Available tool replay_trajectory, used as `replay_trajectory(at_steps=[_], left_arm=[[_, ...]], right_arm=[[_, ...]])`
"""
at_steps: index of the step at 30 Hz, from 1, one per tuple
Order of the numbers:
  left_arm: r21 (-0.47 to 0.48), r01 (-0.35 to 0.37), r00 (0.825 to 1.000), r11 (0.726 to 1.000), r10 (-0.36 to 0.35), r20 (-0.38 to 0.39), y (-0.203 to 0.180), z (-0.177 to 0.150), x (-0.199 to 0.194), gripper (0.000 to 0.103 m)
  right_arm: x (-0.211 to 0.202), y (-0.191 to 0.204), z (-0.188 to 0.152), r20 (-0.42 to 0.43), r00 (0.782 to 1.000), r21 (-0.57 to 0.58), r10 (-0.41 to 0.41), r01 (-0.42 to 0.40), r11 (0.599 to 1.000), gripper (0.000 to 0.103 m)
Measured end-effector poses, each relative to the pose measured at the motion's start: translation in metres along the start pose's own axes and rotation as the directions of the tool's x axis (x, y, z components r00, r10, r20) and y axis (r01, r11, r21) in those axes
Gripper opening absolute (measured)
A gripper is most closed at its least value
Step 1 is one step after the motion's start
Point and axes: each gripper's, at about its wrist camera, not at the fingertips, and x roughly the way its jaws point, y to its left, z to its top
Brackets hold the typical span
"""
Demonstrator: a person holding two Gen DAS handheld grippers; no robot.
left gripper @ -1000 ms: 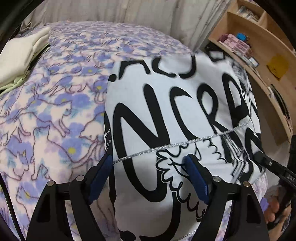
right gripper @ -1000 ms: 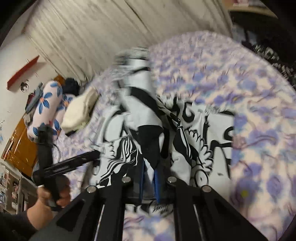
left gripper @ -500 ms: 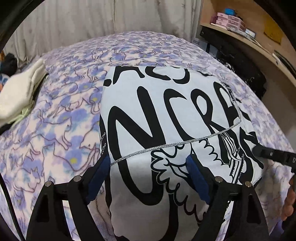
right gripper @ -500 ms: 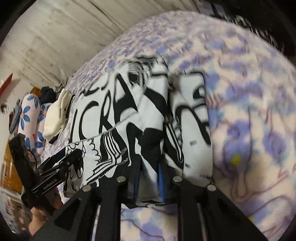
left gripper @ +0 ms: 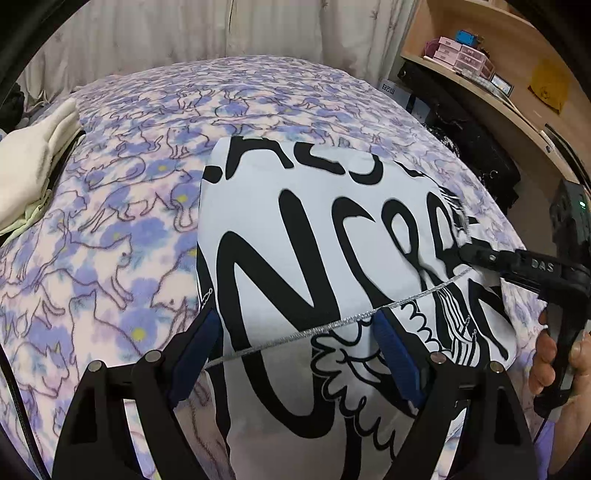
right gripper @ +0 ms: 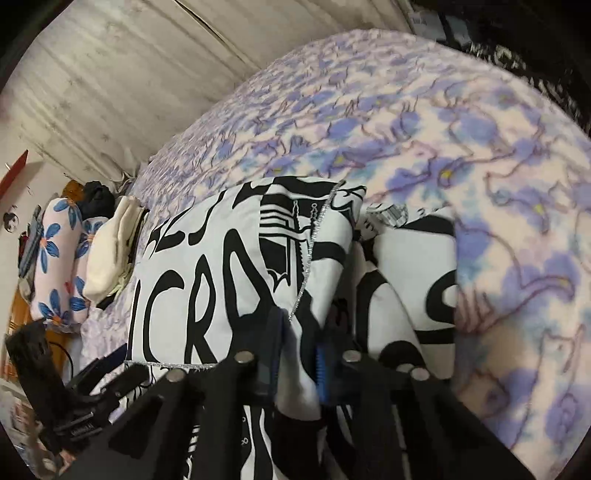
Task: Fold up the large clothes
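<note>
Tools, two. Left tool point(left gripper: 295, 332): jaws spread wide, blue pads poised over the near part of the garment, one at its left edge and one over the print; nothing gripped. Right tool point(right gripper: 295, 363): jaws narrow and closing, a fold of white-and-black cloth pinched between the blue pads; its black body also enters the left wrist view from the right, held by a hand point(left gripper: 554, 365)

Garment, one point(left gripper: 325, 266): large white piece with heavy black lettering and line drawings, lying folded on the bed just ahead of both tools. A silver stitched hem point(left gripper: 332, 325) crosses its near part. In the right wrist view the right-hand portion point(right gripper: 413, 266) is bunched and doubled over beside the flat panel

Bed cover, one point(left gripper: 122, 229): fleece in purple, blue and pink with outlined cats and flowers, under and around the garment

Folded cream cloth, one stack point(left gripper: 33, 166): at the left edge of the bed, well apart from the garment

Flowered bundle, one point(right gripper: 61, 258): white with blue flowers, beyond the cream stack; a dark item lies just behind it

Curtain, one point(left gripper: 184, 33): pale, pleated, behind the bed

Wooden shelving, one unit point(left gripper: 517, 74): right of the bed, carrying pink boxes point(left gripper: 461, 55); count uncertain
</note>
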Motion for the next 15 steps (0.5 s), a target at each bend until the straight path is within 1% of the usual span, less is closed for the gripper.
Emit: replay_trajectory(at_steps=[2, 3, 5, 6, 8, 10, 13, 14, 15], left_arm=[[0.007, 0.016, 1.0, 1.0, -0.016, 0.001, -0.002, 0.004, -0.003, 0.083], [0.01, 0.019, 1.0, 1.0, -0.019, 0.003, -0.004, 0.006, -0.004, 0.083], [0.019, 0.033, 0.999, 0.999, -0.033, 0.01, -0.008, 0.011, -0.006, 0.083], [0.022, 0.037, 0.999, 0.999, -0.037, 0.013, -0.01, 0.013, -0.007, 0.083], [0.027, 0.051, 0.999, 0.998, -0.051, 0.014, -0.014, 0.017, -0.006, 0.083], [0.038, 0.045, 0.999, 0.998, -0.045, 0.022, -0.019, 0.02, -0.005, 0.083], [0.046, 0.056, 0.998, 0.997, -0.056, 0.005, -0.027, 0.022, 0.0, 0.083], [0.051, 0.055, 0.998, 0.997, -0.056, 0.008, -0.03, 0.023, 0.001, 0.083], [0.059, 0.058, 0.998, 0.997, -0.059, 0.008, -0.034, 0.023, 0.0, 0.083]], right_arm=[[-0.02, 0.006, 0.001, 0.036, 0.998, -0.027, -0.047, 0.048, 0.998, 0.006], [-0.026, 0.007, 0.002, 0.046, 0.997, -0.035, -0.055, 0.057, 0.998, 0.006], [-0.045, 0.012, 0.006, 0.086, 0.99, -0.063, -0.112, 0.117, 0.991, 0.005], [-0.05, 0.013, 0.009, 0.107, 0.983, -0.076, -0.146, 0.155, 0.985, 0.001], [-0.055, 0.008, 0.012, 0.111, 0.982, -0.066, -0.153, 0.16, 0.985, 0.001], [-0.052, 0.007, 0.012, 0.106, 0.979, -0.074, -0.177, 0.185, 0.98, 0.001], [-0.046, 0.01, 0.011, 0.1, 0.978, -0.084, -0.185, 0.193, 0.978, 0.001], [-0.049, 0.011, 0.012, 0.101, 0.98, -0.072, -0.171, 0.179, 0.981, 0.001], [-0.054, 0.009, 0.014, 0.101, 0.986, -0.055, -0.131, 0.137, 0.989, 0.001]])
